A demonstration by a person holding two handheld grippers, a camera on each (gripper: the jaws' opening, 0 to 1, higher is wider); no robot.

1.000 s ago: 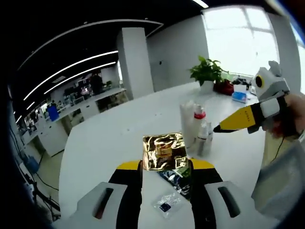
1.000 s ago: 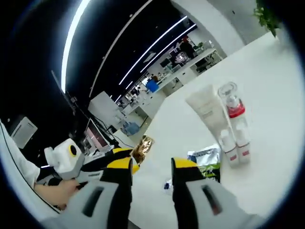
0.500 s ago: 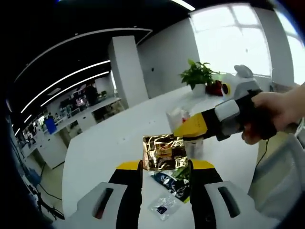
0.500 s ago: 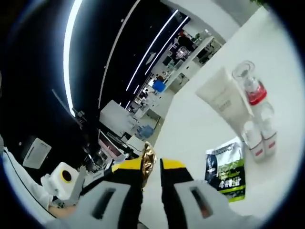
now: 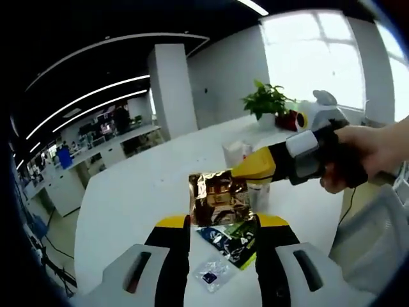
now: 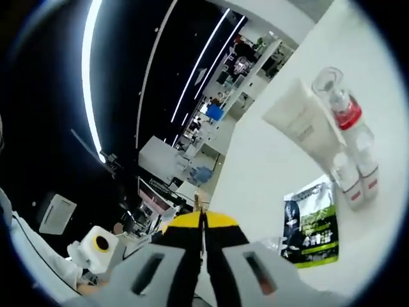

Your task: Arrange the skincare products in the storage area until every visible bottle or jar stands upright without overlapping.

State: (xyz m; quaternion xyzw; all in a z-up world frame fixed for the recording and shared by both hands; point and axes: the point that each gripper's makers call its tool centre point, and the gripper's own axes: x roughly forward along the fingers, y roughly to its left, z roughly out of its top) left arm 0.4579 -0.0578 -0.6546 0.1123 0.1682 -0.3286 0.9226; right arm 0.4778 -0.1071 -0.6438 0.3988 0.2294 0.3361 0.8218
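1. Much of the skincare group is hidden from your left gripper view: the crinkled gold foil sachet (image 5: pixel 218 198) and the yellow tip of the right hand-held gripper (image 5: pixel 238 173) cover the bottles behind them, so you see just the top of the white squeeze tube (image 5: pixel 238 150).
2. In the right gripper view the group reads better: the white squeeze tube (image 6: pixel 300 121) stands beside a clear bottle with a red collar and clear cap (image 6: pixel 340 105), with two small white bottles with red labels (image 6: pixel 358 179) in front. Label print is too small to read.
3. The dark green and black printed sachet (image 6: pixel 310 220) lies flat on the white surface (image 6: pixel 268 173), near the small bottles but apart from them. In the left gripper view it is partly hidden behind the gold sachet and your left jaws.
4. A small clear plastic packet with a dark square inside (image 5: pixel 209 276) lies on the surface between the left jaws.
5. Your left hand-held gripper (image 5: pixel 220 220) is clenched on the gold foil sachet, which stands above the jaw tips, off the surface.
6. Your right hand-held gripper (image 6: pixel 202 220) has its jaws pressed almost together on the edge of the gold sachet (image 6: pixel 200 203), of which a thin sliver shows between the tips.
7. So both hand-held grippers grasp the same sachet, the right one coming in from the side, your hand (image 5: pixel 367 150) wrapped round its handle.
8. A potted green plant (image 5: pixel 268 99) stands far back on the surface.
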